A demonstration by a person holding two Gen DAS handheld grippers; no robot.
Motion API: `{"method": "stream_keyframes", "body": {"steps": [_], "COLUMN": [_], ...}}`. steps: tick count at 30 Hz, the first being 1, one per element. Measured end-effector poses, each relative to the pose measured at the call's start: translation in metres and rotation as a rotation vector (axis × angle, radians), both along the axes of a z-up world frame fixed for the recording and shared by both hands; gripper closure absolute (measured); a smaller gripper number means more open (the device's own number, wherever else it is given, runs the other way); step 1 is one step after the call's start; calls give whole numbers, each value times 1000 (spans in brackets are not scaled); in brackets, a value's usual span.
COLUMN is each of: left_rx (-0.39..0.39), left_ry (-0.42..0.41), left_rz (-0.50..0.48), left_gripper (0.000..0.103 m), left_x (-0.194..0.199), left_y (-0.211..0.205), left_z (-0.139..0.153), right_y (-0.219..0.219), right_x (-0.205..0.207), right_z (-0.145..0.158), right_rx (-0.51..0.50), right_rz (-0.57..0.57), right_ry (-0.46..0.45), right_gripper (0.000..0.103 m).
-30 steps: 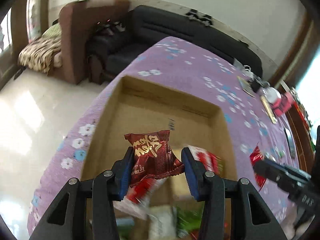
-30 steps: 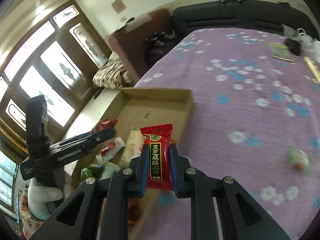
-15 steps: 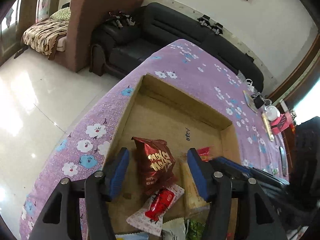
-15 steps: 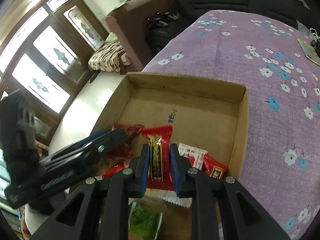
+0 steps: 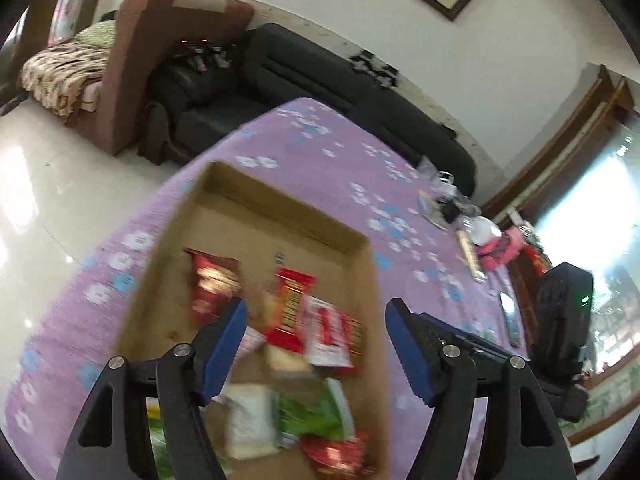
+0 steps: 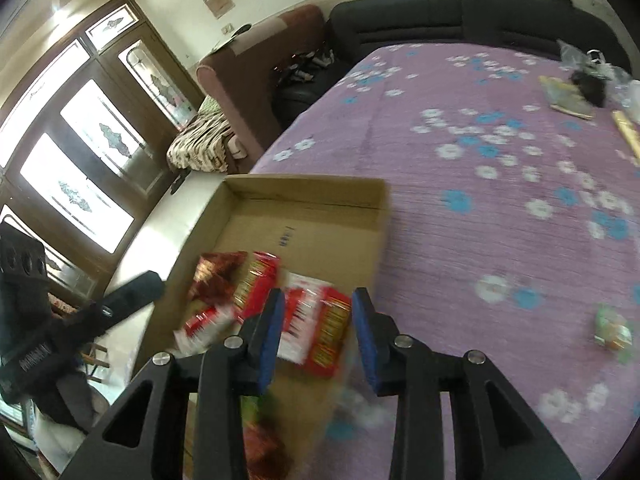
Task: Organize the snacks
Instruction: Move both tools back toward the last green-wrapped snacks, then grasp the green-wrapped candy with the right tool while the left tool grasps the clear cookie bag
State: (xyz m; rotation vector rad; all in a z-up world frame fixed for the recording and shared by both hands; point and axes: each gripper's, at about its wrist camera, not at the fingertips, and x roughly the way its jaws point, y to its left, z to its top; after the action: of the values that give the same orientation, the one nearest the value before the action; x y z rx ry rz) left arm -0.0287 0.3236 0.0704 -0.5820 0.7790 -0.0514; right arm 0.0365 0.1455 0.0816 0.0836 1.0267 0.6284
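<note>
A shallow cardboard box (image 5: 256, 196) lies on the purple flowered tablecloth and holds several snack packets. The dark red packet (image 5: 212, 284) and the red bar packet (image 5: 290, 306) lie on its floor. My left gripper (image 5: 316, 344) is open and empty above the box's near half. In the right wrist view the box (image 6: 304, 190) shows the same packets, with the red bar packet (image 6: 256, 282) among them. My right gripper (image 6: 316, 330) is open and empty over the box's right side. A green wrapped snack (image 6: 612, 330) lies alone on the cloth at the right.
A black sofa (image 5: 320, 76) and a brown armchair (image 5: 160, 40) stand beyond the table. Keys, a book and small items (image 6: 576, 88) lie at the table's far right. The other gripper's body (image 5: 560, 320) is at the right of the left wrist view.
Both grippers opened and dropped their packets into the box: the left let go of the dark red packet, the right of the red bar packet. Both have pulled back.
</note>
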Motion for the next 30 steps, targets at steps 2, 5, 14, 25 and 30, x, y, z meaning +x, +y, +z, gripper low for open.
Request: {"method": "stream_keyframes", "body": {"steps": [2, 5, 14, 25, 30], "left_rx": [-17, -32, 15, 77, 135], "left_ry": [-8, -3, 40, 74, 77], "left_rz": [-39, -110, -307, -406, -449], "left_gripper": [28, 27, 28, 28, 28], "left_x": [-1, 0, 9, 28, 37], "left_y": [-19, -53, -147, -200, -220], "left_z": [2, 3, -4, -12, -18], "right_y": [-27, -69, -226, -327, -321], "right_x": [-6, -14, -2, 54, 77], "right_z": [0, -5, -13, -49, -52], "right_rx": [-8, -15, -21, 118, 91], "right_rz": [-30, -78, -371, -664, -687], "right_ry": [-4, -2, -9, 128, 123], "right_gripper": [66, 66, 65, 65, 64]}}
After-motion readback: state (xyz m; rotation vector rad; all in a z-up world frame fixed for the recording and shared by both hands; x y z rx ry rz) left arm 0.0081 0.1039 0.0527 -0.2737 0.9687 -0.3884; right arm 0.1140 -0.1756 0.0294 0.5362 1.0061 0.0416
